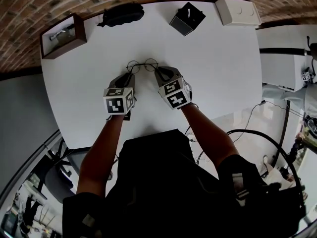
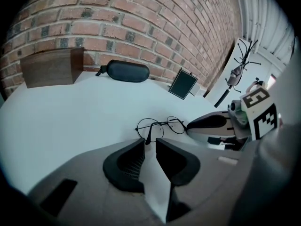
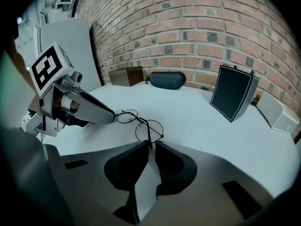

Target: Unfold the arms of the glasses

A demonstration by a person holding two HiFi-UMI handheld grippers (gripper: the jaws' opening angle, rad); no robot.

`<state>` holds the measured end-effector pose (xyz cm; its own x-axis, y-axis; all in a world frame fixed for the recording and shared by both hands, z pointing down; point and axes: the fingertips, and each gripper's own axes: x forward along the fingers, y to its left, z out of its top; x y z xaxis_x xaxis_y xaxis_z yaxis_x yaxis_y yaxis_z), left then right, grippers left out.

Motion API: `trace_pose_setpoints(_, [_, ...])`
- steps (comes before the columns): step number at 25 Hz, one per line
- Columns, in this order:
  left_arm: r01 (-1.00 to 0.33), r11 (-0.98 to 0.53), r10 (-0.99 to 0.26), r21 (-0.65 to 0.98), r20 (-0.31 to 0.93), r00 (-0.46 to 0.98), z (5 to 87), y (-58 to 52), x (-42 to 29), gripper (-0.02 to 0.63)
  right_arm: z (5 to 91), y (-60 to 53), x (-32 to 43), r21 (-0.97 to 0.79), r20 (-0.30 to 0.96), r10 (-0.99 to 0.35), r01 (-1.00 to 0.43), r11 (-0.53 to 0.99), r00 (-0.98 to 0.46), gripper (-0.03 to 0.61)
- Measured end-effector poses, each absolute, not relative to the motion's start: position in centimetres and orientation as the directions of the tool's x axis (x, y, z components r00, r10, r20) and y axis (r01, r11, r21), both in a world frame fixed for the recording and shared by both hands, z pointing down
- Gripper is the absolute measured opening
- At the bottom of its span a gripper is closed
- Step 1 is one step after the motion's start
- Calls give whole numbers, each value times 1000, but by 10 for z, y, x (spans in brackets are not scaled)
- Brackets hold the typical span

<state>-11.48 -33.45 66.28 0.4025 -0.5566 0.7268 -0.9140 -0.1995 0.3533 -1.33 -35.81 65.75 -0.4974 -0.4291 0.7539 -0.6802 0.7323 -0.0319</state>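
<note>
Thin round wire glasses (image 1: 142,65) lie on the white table (image 1: 218,73), lenses toward the wall, both arms swung back toward me. My left gripper (image 1: 130,76) stands at their left end. In the left gripper view its jaws (image 2: 150,142) show a gap, and the tip of the left arm of the glasses (image 2: 164,123) lies in it without being pressed. My right gripper (image 1: 159,74) is at the right end. In the right gripper view its jaws (image 3: 151,145) are nearly together with the right arm of the glasses (image 3: 137,121) running in between them.
A black glasses case (image 1: 121,14) lies at the far edge, a wooden box (image 1: 63,35) at the far left. A dark square box (image 1: 187,18) and a white box (image 1: 237,11) stand at the far right. A brick wall runs behind the table.
</note>
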Motion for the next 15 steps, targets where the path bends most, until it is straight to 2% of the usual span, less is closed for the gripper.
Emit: trace_pose_setpoints(15, [-924,-219,-549,312,744,381,664,-332,-117,38,653,-355,-17,13,749,-437,-648,761,-498,21])
